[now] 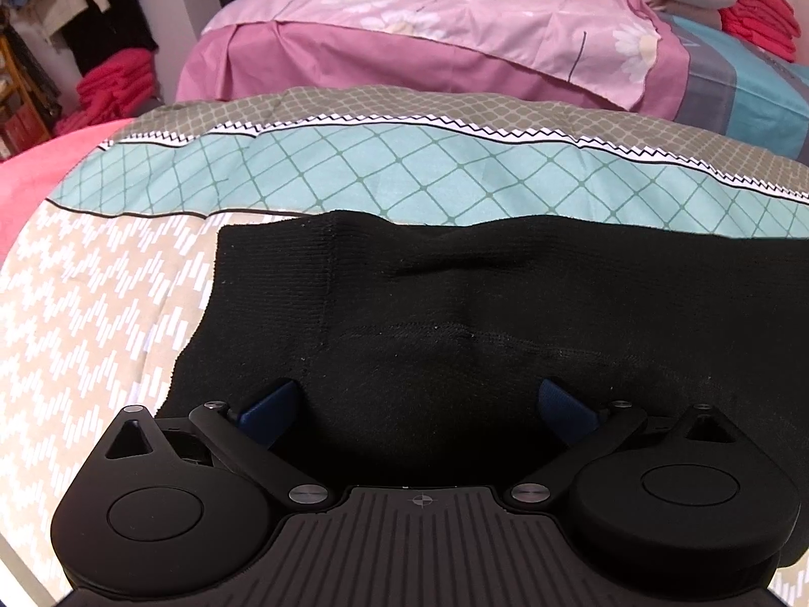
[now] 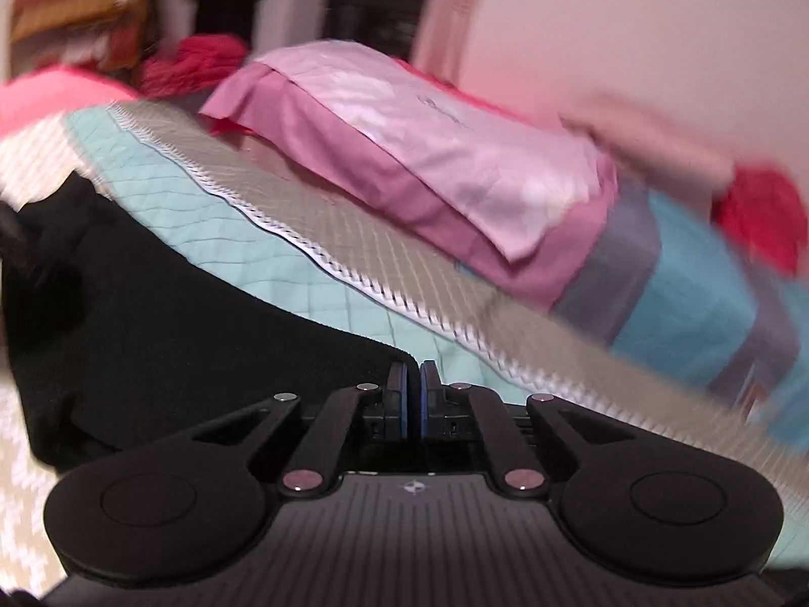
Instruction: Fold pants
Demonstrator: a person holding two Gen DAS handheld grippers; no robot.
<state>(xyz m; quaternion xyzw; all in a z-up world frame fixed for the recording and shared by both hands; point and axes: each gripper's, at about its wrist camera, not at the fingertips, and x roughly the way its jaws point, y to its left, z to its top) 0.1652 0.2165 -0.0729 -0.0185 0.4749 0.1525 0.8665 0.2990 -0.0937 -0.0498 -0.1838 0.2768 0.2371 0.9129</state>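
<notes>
Bedding is filling the background: a patterned quilt (image 1: pixel 126 303) is covering the bed, with one pink pillow (image 1: pixel 404 35) lying near the far edge and red cloth (image 1: pixel 116 86) heaped beyond the bed's far left corner. One pair of black pants (image 1: pixel 455 303) is lying flat on the quilt, toward the near edge of the bed, with an end spread crosswise in front of the left wrist camera. Left claw (image 1: pixel 419 404) is standing spread, its two blue pads resting on or just over the near part of the fabric, nothing pinched between them. Right claw (image 2: pixel 413 389) is showing its pads pressed nearly together at the pants' far right corner; whether a thin edge of cloth is caught between them cannot be told, since the view is blurred. Judgement: the step in hand is taking hold of the near edge at two points for the fold. To do it well, the left claw should be closing on the hem only, not the quilt beneath, and both grips should be lifting level together. Count: two claws, one pants, one pillow.
</notes>
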